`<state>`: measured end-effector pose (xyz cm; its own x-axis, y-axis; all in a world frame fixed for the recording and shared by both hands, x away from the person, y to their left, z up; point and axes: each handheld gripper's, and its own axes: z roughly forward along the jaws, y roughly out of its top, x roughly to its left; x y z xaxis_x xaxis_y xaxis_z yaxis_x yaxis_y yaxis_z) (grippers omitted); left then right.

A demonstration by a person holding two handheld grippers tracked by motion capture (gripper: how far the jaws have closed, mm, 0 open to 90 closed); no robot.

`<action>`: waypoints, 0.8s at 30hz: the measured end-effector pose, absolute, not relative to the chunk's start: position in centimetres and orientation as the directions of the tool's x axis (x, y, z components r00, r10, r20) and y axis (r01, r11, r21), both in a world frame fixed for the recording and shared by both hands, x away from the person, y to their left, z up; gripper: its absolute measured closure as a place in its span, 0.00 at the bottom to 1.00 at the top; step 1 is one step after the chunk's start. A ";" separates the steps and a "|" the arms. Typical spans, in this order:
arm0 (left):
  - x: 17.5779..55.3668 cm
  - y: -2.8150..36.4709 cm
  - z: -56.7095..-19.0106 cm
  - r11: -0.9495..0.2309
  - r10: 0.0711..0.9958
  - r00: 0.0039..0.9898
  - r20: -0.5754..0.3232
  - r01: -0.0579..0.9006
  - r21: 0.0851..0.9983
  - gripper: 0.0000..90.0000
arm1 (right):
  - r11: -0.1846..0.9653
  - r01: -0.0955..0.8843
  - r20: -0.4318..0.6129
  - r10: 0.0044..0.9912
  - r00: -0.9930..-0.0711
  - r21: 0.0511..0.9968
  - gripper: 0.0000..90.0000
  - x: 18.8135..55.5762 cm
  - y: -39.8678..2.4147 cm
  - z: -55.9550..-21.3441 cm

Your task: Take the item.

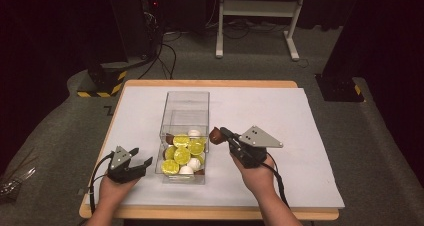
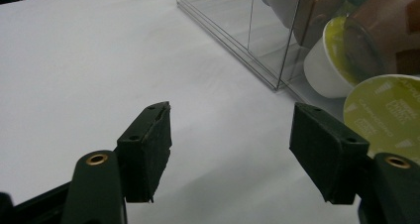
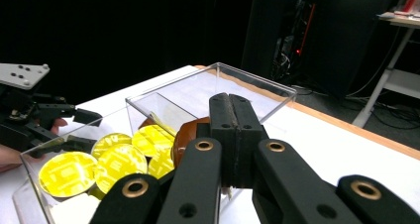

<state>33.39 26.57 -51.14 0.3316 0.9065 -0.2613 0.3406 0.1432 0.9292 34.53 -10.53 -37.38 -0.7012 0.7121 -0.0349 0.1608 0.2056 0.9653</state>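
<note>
Both tongs sit near the front of the table, one on each side of a clear box. Left gripper (image 1: 137, 157) rests low on the white mat (image 1: 300, 136) just beside the box's left wall, its jaws spread wide with nothing between them; in the left gripper view (image 2: 230, 149) only bare mat lies in the gap, and the box's corner stands just ahead and to the right of it.

Between the two hands stands the clear plastic box (image 1: 184, 100), long and open-topped, its far half bare. Its near half holds a heap of coffee capsules: several with yellow-green lids (image 1: 181, 156), a few white ones (image 1: 194, 134), and brown ones partly hidden beneath. In the left gripper view the capsules press against the near wall, a yellow-green lid (image 2: 386, 112) closest.

Right gripper (image 1: 220, 133) is held at the box's right wall, level with the rim, its jaws closed together. A brown capsule (image 1: 216, 135) sits at its tips, touching the box's rim. In the right gripper view (image 3: 234, 110) the capsule (image 3: 188, 132) shows just left of the closed jaws; whether it is pinched by its edge I cannot tell.

Beyond the table, a white stand (image 1: 260, 8) and loose cables (image 1: 167, 51) lie on the grey floor.
</note>
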 end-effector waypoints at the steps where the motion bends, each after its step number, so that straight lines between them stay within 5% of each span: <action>1: 33.4 26.6 -51.1 0.143 0.907 0.331 -0.261 0.340 0.929 0.36 | 0.206 0.161 -0.035 0.712 -0.701 0.965 1.00 34.5 -10.5 -37.4; 24: 33.4 26.6 -51.1 0.147 0.908 0.327 -0.263 0.341 0.928 0.36 | 0.182 0.224 -0.005 0.786 -0.619 0.958 1.00 36.3 -14.3 -39.1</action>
<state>33.42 26.56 -51.15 0.3271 0.9075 -0.2635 0.3414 0.1465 0.9284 36.32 -14.29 -39.11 -0.6186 0.7857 -0.0051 0.2235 0.1822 0.9575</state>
